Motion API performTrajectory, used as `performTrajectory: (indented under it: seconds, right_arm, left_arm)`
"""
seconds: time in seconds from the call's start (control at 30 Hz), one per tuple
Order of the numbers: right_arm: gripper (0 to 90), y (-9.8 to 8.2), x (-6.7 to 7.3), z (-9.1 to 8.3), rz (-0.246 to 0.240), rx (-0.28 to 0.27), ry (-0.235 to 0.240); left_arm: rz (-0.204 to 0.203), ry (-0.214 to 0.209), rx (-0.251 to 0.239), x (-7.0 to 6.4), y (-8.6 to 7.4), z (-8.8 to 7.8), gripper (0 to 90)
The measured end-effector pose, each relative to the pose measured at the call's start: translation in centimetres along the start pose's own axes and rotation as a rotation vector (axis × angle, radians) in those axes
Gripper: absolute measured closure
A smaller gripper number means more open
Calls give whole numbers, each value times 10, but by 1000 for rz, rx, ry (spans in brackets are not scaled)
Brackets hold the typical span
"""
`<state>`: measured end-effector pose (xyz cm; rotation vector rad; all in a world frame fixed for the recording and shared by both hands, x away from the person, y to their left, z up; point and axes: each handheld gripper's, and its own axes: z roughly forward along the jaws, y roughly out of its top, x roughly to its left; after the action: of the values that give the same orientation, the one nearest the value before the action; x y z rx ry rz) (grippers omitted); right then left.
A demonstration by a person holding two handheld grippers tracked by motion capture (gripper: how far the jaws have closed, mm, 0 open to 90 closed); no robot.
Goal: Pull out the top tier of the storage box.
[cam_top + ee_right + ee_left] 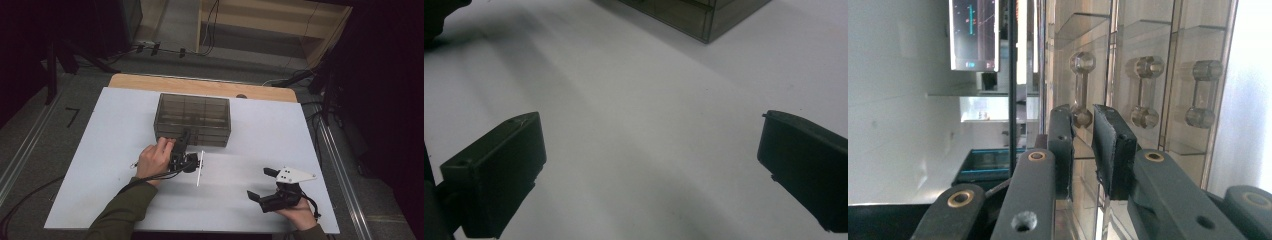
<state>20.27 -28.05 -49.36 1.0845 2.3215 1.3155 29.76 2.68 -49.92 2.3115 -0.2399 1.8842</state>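
The left tool (187,152) is at the front face of the smoky transparent plastic drawer cabinet (193,119), which stands in the far middle of the white desk (100,165). In the left gripper view its jaws stand close together with a narrow gap, and the lower knob of a clear dumbbell-shaped drawer handle (1079,90) sits right at their tips; I cannot tell if the pads press on it. The right tool (263,185) rests near the front right edge of the desk, well apart from the cabinet, with its jaws wide apart and nothing between them.
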Motion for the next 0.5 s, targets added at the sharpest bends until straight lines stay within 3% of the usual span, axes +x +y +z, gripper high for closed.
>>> performTrajectory:
  seconds: [0.1, 0.5]
  right_arm:
    - [0, 0, 0, 0, 0, 1, 1]
    - [0, 0, 0, 0, 3, 2, 0]
  left_arm:
    - [3, 21, 22, -2, 3, 0, 801]
    - [12, 29, 32, -4, 4, -2, 814]
